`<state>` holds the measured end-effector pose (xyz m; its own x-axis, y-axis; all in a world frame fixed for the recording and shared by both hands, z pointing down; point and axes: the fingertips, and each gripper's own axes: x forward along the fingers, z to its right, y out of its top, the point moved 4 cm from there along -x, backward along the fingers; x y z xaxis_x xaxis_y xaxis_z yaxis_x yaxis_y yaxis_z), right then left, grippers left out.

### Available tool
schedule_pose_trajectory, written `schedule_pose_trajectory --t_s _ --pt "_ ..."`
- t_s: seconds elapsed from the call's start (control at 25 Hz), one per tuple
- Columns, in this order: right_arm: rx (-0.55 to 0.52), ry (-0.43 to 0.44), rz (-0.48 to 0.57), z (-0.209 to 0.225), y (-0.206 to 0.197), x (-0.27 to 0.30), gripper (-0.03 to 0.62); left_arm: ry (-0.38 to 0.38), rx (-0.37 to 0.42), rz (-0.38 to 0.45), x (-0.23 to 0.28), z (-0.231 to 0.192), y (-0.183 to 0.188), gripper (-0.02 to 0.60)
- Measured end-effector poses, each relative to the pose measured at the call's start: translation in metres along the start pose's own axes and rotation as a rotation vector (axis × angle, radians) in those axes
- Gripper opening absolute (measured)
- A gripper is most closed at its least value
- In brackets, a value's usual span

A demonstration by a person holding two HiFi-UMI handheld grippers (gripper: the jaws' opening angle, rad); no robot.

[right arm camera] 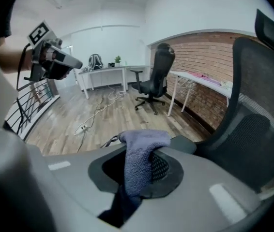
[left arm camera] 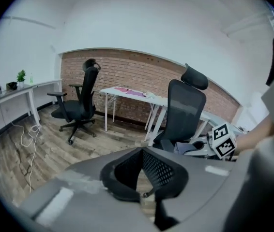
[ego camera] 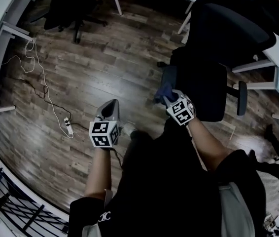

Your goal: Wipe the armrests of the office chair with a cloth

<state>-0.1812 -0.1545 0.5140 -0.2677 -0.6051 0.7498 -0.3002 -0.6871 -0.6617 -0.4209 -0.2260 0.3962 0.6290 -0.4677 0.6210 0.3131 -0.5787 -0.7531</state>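
A: Where's the cloth [right arm camera: 143, 161] sitting?
B: The right gripper [ego camera: 168, 99] is pinching it. The jaws are closing on a fold and the rest is hanging loose over the tips. It's hovering at the near end of the left armrest [ego camera: 168, 79]. Touching or just above, I'm not able to tell.
A: Why bunched like that?
B: I'm guessing the loose fold is acting as a soft pad to drag along the armrest top, with no hard jaw scraping the surface.
A: Left gripper [ego camera: 111, 108]?
B: Carrying nothing. The jaws are lying together at the tips, with only floor showing behind them. It's hanging off to the left, well apart from the office chair [ego camera: 228, 38], over the wooden floor [ego camera: 105, 68]. Probably parking clear, since wiping is looking like a one-handed job.
A: Materials?
B: The cloth is reading as blue-grey terry, nubby and limp. The armrest pad is looking dark and smooth, long and narrow with rounded ends. The chair back is showing as black mesh, curved, with a headrest on top. The floor is showing brown planks with a slight sheen.
A: The other side?
B: The right armrest [ego camera: 242, 98] is sitting past the seat with nothing near it. I'm judging the wipe as only starting, left side first.
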Motion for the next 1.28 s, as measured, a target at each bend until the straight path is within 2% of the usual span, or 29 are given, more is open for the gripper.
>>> schedule_pose_trajectory --t_s 0.12,0.28,0.4,0.52,0.6,0.76,0.96,1.08,1.28 --pt "0.105 -0.117 -0.004 -0.009 0.008 -0.002 0.054 -0.039 0.06 0.003 -0.021 -0.029 0.004 0.005" --pt "0.271 -0.214 -0.001 -0.019 0.011 -0.005 0.054 -0.076 0.056 0.009 -0.033 -0.058 0.003 0.005" --pt "0.405 -0.28 0.006 -0.026 0.005 -0.004 0.054 -0.144 0.072 -0.002 -0.019 -0.061 0.006 0.005" --pt "0.521 -0.362 0.032 -0.028 0.001 0.006 0.054 -0.236 0.135 -0.026 0.003 -0.06 0.015 0.005" --pt "0.579 -0.378 0.062 -0.031 0.005 0.02 0.054 -0.271 0.176 -0.059 0.017 -0.068 0.02 0.005" --pt "0.636 -0.363 0.067 -0.021 0.01 0.035 0.054 -0.345 0.247 -0.105 0.064 -0.067 0.057 0.005" --pt "0.76 -0.434 0.076 0.003 0.02 0.045 0.054 -0.485 0.393 -0.103 0.129 -0.052 0.126 0.005" --pt "0.787 -0.474 0.074 0.023 0.028 0.042 0.054 -0.546 0.414 -0.095 0.162 -0.038 0.16 0.005" --pt "0.904 -0.578 0.063 0.026 0.019 0.029 0.054 -0.691 0.512 -0.129 0.187 -0.006 0.174 0.005"
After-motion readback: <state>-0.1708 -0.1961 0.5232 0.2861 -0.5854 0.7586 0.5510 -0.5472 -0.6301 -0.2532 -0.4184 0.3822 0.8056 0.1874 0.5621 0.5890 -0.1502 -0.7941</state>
